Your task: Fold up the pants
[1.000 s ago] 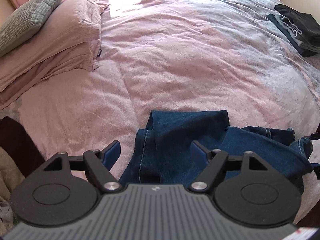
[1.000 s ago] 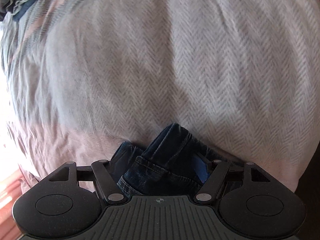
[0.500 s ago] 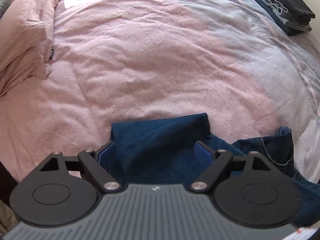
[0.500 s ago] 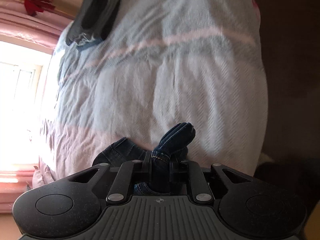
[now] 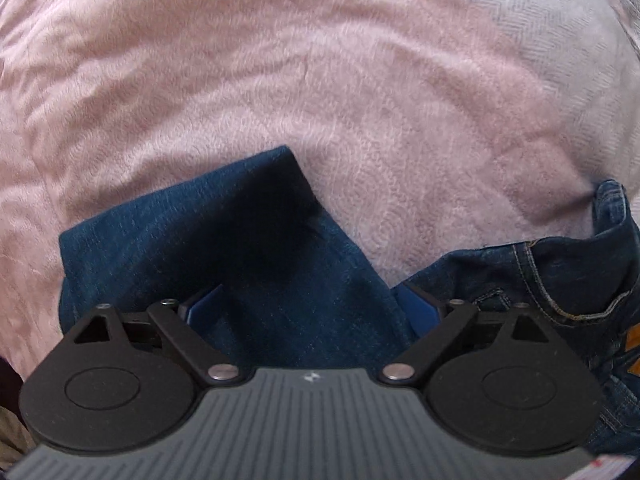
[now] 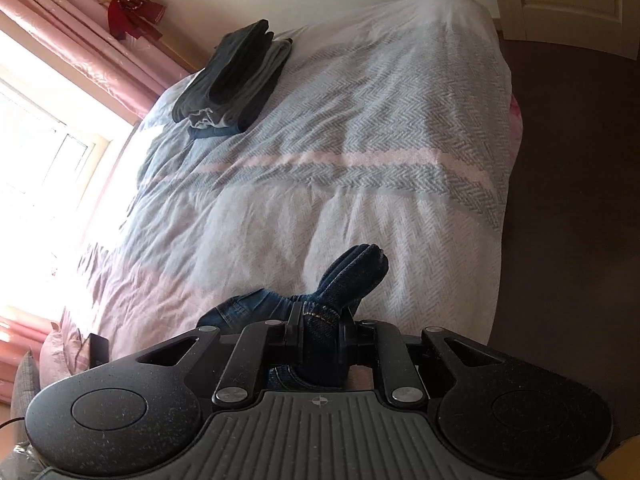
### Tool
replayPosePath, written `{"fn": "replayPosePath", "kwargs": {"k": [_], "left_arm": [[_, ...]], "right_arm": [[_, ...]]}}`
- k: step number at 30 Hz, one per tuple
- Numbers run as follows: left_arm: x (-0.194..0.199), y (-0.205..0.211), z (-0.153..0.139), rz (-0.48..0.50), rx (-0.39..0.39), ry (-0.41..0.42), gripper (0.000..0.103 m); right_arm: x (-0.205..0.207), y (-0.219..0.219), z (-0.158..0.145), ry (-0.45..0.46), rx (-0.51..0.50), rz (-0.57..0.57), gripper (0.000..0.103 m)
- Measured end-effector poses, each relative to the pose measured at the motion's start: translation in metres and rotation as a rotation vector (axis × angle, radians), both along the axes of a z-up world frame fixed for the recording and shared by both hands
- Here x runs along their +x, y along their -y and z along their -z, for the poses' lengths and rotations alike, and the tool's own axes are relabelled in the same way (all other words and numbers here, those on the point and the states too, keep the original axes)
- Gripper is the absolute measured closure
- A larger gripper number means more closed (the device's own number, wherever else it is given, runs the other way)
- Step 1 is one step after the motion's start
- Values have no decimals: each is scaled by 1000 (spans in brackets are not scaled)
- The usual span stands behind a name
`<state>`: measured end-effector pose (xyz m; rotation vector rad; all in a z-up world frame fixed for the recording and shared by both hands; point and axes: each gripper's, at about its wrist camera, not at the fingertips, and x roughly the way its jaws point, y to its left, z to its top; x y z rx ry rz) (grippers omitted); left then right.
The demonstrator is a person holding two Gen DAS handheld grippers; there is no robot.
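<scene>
Dark blue jeans [image 5: 224, 240] lie bunched on the pink bedspread [image 5: 320, 80]. In the left wrist view my left gripper [image 5: 308, 308] is open, its blue-padded fingers [image 5: 202, 308] straddling a folded denim leg, close over the cloth. The waistband with orange stitching [image 5: 560, 280] lies to the right. In the right wrist view my right gripper [image 6: 318, 328] is shut on a bunched fold of the jeans [image 6: 352, 276], which sticks up past the fingers, lifted above the bed.
A stack of folded dark clothes [image 6: 236, 80] sits at the far corner of the bed. Grey herringbone blanket [image 6: 360, 140] covers the bed's foot. Pink curtains [image 6: 80, 40] and a bright window are at left, dark floor [image 6: 580, 200] at right.
My left gripper has dropped closer onto the denim leg, still open. My right gripper closed on the jeans fold and swung up, now seeing the whole bed.
</scene>
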<state>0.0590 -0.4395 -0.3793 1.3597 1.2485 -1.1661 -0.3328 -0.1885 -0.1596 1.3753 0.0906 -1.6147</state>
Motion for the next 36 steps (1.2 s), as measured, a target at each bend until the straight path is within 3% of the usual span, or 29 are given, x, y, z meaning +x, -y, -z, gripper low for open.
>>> {"fn": "replayPosePath", "kwargs": {"k": [1, 2, 3, 6, 10, 16, 18, 22, 24, 26, 28, 31, 33, 35, 36], "left_arm": [[7, -6, -1, -32, -20, -11, 48], [17, -14, -5, -62, -43, -40, 87], [30, -22, -11, -109, -74, -113, 95], [80, -51, -43, -222, -231, -187, 96], [161, -61, -111, -393, -436, -204, 96], [242, -40, -261, -531, -783, -44, 97], [262, -48, -323, -575, -938, -15, 97], [260, -89, -433, -616, -1224, 19, 96], [241, -118, -464, -615, -1309, 17, 95], [209, -152, -472, -617, -1360, 26, 90], [171, -188, -456, -635, -1350, 36, 79], [120, -241, -391, -744, -1174, 2, 56], [98, -268, -322, -834, -933, -33, 53], [83, -292, -261, -938, -692, 23, 54], [78, -302, -237, -963, -612, 63, 54]], "right_arm": [[-1, 2, -1, 2, 2, -1, 92], [-2, 3, -2, 7, -1, -4, 92], [-2, 6, -4, 14, -9, -10, 92], [6, 34, -13, 17, -42, -74, 92], [40, 117, -44, 44, -197, -248, 92], [141, 246, -131, 106, -531, -440, 92], [167, 273, -170, 128, -643, -474, 92], [184, 293, -245, 168, -868, -519, 92], [173, 286, -269, 137, -980, -534, 92], [147, 277, -275, 137, -1039, -543, 92], [113, 266, -260, 151, -1037, -557, 91], [51, 252, -205, 135, -907, -595, 88], [5, 247, -149, 134, -673, -598, 84], [-32, 248, -91, 83, -375, -555, 75], [-54, 243, -60, 12, -211, -511, 74]]}}
